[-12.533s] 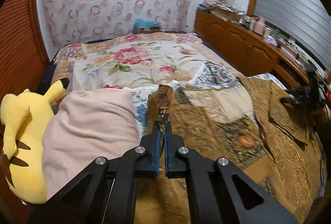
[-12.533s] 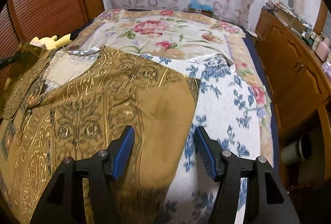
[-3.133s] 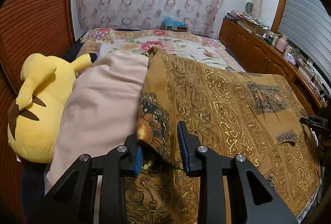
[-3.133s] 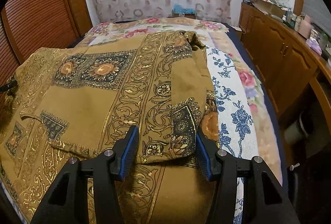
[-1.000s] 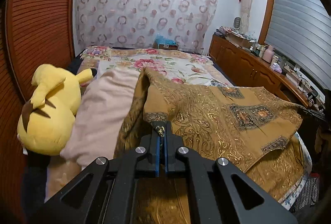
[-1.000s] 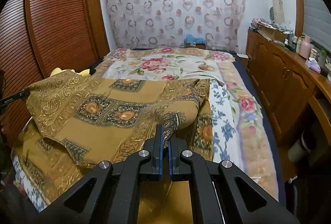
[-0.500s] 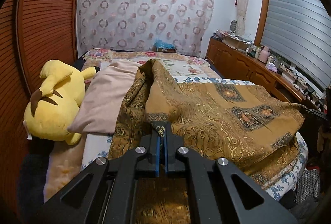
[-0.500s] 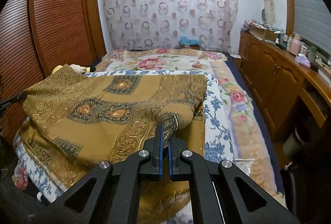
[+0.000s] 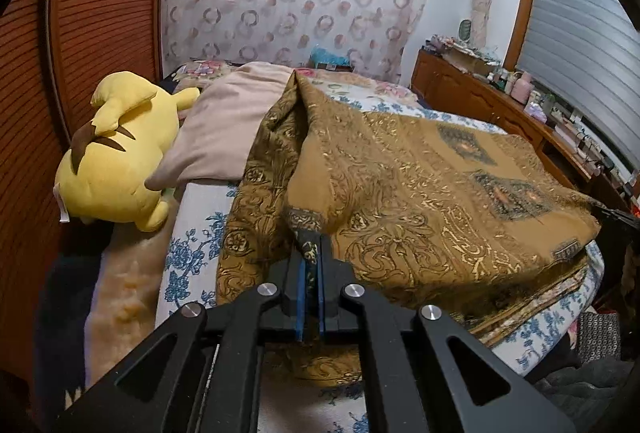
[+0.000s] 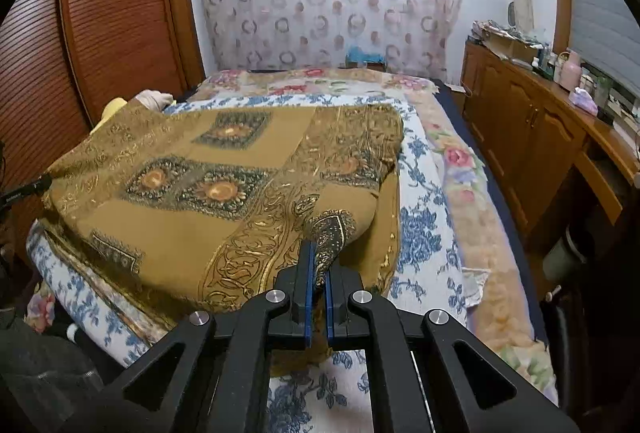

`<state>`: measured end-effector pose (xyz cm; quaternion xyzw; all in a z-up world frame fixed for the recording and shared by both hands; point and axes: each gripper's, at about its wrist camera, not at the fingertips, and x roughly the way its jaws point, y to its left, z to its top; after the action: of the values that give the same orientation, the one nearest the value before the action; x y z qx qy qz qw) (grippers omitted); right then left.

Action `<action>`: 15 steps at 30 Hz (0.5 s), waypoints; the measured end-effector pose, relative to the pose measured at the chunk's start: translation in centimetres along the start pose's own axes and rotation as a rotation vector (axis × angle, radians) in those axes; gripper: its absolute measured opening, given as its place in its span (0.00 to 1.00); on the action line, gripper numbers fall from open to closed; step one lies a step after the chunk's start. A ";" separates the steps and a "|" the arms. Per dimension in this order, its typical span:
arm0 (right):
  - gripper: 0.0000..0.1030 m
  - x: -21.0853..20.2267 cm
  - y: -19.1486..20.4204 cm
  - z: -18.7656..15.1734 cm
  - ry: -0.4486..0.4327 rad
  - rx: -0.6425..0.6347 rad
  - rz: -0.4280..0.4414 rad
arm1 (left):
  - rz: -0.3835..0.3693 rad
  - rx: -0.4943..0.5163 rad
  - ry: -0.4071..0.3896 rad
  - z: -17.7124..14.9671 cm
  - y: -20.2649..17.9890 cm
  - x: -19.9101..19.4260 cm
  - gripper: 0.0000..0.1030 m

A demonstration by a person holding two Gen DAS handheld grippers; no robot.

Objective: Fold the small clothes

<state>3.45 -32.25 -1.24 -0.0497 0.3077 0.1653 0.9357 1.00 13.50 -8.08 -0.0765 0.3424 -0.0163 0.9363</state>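
Cloth fills the middle of both views: we hold a brown gold-patterned garment (image 9: 420, 185) doubled over on the bed (image 9: 192, 233), one corner in each gripper. Going left to right, our left gripper (image 9: 310, 265) is clamped tight on a hem corner at about 6 o'clock in its view, and our right gripper (image 10: 318, 273) is pinched just as tight on the matching corner, also near 6 o'clock.

To finish this fold well, we judge that both corners should come down together onto the layer underneath, edges aligned, with the cloth kept lightly taut between us so no ridge forms; only then should either grip let go.

Only the left wrist view shows the yellow plush toy (image 9: 116, 153) at 9 o'clock and the beige pillow (image 9: 228, 125) touching the garment's far fold. Only the right wrist view shows the folded edge at 1 o'clock, lying on the blue-flowered sheet (image 10: 420, 229), and the wooden cabinet (image 10: 532, 137) at 3 o'clock.
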 end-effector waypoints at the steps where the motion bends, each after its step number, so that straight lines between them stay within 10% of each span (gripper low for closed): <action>1: 0.03 0.1 0.0 0.0 0.005 -0.010 -0.003 | 0.003 0.001 0.007 0.0 0.0 0.1 0.04; 6: 0.11 0.1 0.4 0.7 0.010 -0.033 -0.036 | 0.023 0.018 0.001 0.1 -0.5 -0.4 0.18; 10: 0.46 -1.2 0.2 2.1 -0.037 -0.040 -0.080 | 0.038 0.027 -0.019 0.4 -0.5 -1.0 0.38; 15: 0.57 -1.8 1.2 2.9 -0.064 -0.080 -0.070 | 0.038 0.037 -0.015 0.5 -0.3 -0.7 0.51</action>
<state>3.24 -31.06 2.16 -0.0925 0.2688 0.1460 0.9476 0.84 13.32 -7.23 -0.0528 0.3366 -0.0040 0.9402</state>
